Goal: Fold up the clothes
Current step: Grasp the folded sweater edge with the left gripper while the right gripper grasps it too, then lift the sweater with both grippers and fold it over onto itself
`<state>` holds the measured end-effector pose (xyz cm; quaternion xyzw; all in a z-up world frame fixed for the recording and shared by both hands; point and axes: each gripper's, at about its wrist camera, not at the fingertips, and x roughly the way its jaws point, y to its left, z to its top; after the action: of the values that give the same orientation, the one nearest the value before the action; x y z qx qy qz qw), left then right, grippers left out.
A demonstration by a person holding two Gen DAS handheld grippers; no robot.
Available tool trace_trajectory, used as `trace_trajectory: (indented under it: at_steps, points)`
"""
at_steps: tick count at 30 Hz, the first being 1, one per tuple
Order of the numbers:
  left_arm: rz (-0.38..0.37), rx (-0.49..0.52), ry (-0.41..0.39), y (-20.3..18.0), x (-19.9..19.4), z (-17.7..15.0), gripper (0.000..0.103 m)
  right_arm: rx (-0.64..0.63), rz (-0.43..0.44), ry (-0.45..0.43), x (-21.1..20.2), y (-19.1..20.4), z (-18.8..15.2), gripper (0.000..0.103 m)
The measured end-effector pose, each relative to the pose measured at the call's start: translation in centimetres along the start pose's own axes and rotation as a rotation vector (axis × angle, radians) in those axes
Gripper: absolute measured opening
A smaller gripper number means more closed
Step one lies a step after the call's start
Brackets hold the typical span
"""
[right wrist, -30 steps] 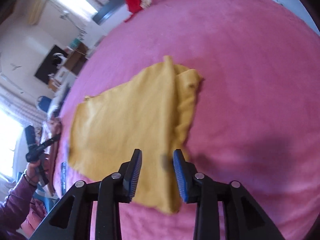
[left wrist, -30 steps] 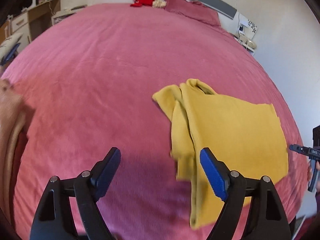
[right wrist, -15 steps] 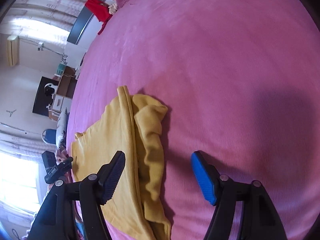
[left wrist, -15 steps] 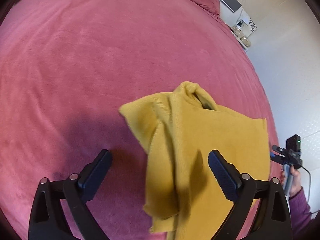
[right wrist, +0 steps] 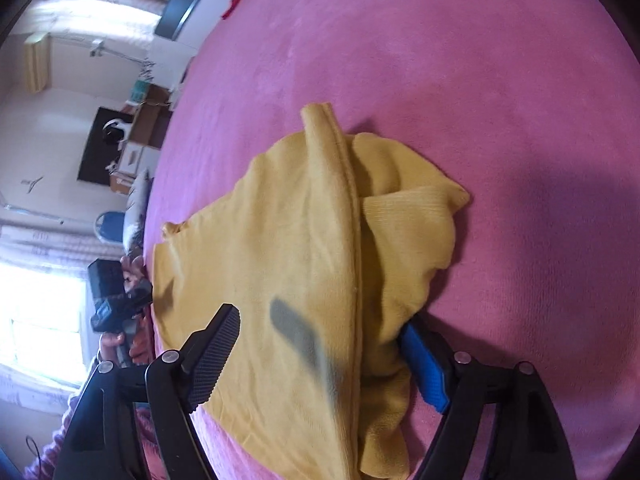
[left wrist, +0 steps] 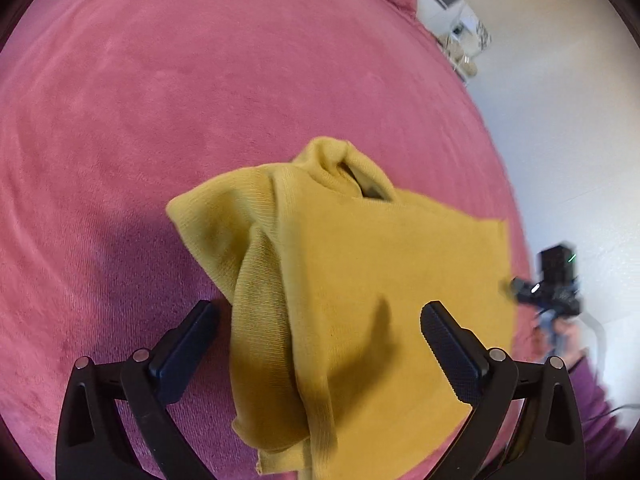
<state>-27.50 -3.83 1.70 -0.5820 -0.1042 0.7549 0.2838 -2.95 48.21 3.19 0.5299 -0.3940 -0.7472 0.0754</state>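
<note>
Yellow knit sweater (left wrist: 360, 288) lying partly folded on a pink bedspread (left wrist: 160, 100), directly ahead of and beneath both grippers. Left gripper (left wrist: 320, 344): jaws spread wide, hovering over the near edge of the sweater, with a folded sleeve (left wrist: 260, 320) bunched just inside its left finger and the flat body panel under its right finger; nothing is clamped. Right gripper (right wrist: 320, 348): jaws likewise wide apart, straddling a long fold ridge (right wrist: 344, 240) that runs away from it; its blue-padded right finger (right wrist: 424, 368) lies against the rumpled sleeve layers, though whether it touches them cannot be told. Each wrist view shows the opposite handheld gripper at the far edge of the sweater, held in a hand (left wrist: 568, 328).
</note>
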Motion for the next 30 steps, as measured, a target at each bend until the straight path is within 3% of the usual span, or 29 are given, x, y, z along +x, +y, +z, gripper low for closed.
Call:
trace_trajectory:
  at_steps: [1,2,3,5,6,7,8,10,16,21,30]
  points:
    - [0.019,0.02,0.003,-0.3,0.1,-0.1,0.101,-0.006,-0.036,0.002,-0.1,0.1,-0.1,0.058]
    - [0.057,0.067,0.006,-0.8,0.2,-0.5,0.101,-0.017,-0.081,0.004,-0.1,0.2,-0.1,0.038]
    - [0.095,0.114,0.009,-1.4,0.2,-1.0,0.098,-0.024,-0.095,0.004,-0.2,0.2,-0.3,0.029]
    - [0.147,0.152,-0.003,-1.7,0.0,-1.5,0.084,-0.018,-0.067,-0.005,-0.2,0.1,-0.6,0.023]
    - [0.163,0.149,-0.015,-1.6,-0.3,-1.6,0.064,-0.015,-0.065,-0.016,-0.1,0.1,-0.8,0.022]
    - [0.17,0.142,-0.027,-1.5,-0.6,-1.7,0.053,-0.014,-0.064,-0.03,0.0,0.2,-1.0,0.021]
    - [0.126,0.106,-0.029,-1.0,-0.9,-1.8,0.047,-0.013,-0.066,-0.041,0.0,0.3,-1.1,0.021]
    - [0.107,0.101,-0.021,-1.2,-1.0,-2.0,0.031,-0.007,-0.074,-0.059,-0.1,0.5,-1.3,0.02]
    - [0.183,0.139,-0.083,-3.3,-1.6,-3.1,0.022,-0.03,-0.145,-0.122,-1.3,2.7,-2.4,0.017]
    - [0.12,0.081,-0.162,-3.5,-4.6,-4.5,0.022,-0.049,-0.114,-0.181,-3.7,4.5,-3.4,0.017]
    - [0.055,0.096,-0.261,-6.4,-11.0,-8.0,0.021,-0.127,-0.028,-0.226,-7.3,10.5,-5.6,0.017]
